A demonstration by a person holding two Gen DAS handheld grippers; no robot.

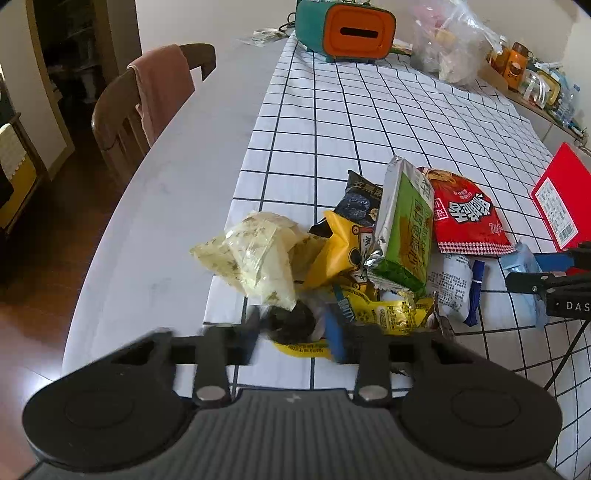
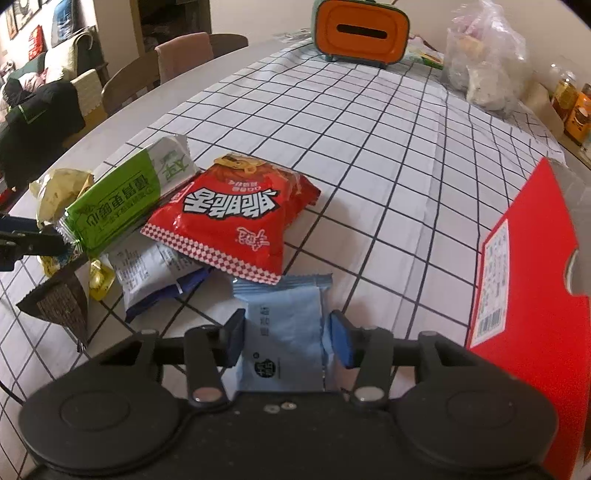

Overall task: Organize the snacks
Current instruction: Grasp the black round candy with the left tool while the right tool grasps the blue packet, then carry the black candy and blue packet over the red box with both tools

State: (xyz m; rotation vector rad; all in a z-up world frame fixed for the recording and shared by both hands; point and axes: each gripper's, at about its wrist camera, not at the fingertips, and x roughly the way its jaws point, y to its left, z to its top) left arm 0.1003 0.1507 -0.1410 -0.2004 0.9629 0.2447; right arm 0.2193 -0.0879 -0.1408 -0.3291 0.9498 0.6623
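A heap of snack packets lies on the checked cloth [image 1: 369, 122]: a green packet [image 1: 402, 229], a red bag [image 1: 465, 218], a yellow packet [image 1: 340, 254] and a pale crinkled wrapper [image 1: 255, 251]. My left gripper [image 1: 293, 332] sits at the heap's near edge, its pads pressed on a dark round snack in clear wrap [image 1: 291, 325]. In the right wrist view my right gripper [image 2: 288, 339] is shut on a light blue packet [image 2: 284, 325], which buckles between the pads. A red box [image 2: 535, 277] lies just to its right.
A teal and orange tissue box [image 1: 354, 31] and a full clear plastic bag [image 1: 450, 48] stand at the far end. Jars [image 1: 517, 66] line the right edge. A chair with a pink cloth [image 1: 147, 103] stands by the table's bare left edge.
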